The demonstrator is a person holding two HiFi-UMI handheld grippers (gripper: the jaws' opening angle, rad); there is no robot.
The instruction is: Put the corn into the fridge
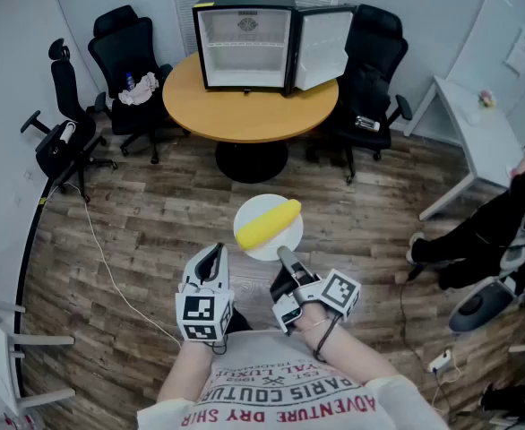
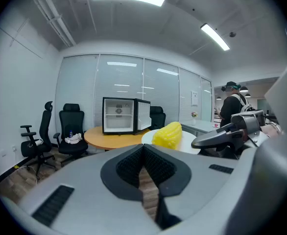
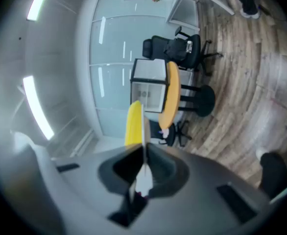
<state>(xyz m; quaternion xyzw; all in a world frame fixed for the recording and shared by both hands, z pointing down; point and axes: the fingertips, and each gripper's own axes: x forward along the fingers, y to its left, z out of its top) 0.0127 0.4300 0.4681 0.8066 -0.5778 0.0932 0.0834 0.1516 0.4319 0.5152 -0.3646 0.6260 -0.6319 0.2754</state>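
Fingers of the right gripper [image 1: 284, 254] are clamping the plate [image 1: 264, 252] bearing the corn [image 1: 268, 223], frame centre; the left gripper [image 1: 214, 254] is holding its fingers together, empty. Open fridge [image 1: 245, 47] is sitting on the table [image 1: 245, 115], upper centre, between chairs [image 1: 124, 47].

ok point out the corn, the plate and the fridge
corn [image 1: 268, 223], head view, middle of the yellow cob
plate [image 1: 255, 251], head view, bare white rim below the corn
fridge [image 1: 245, 47], head view, back wall of its open inside
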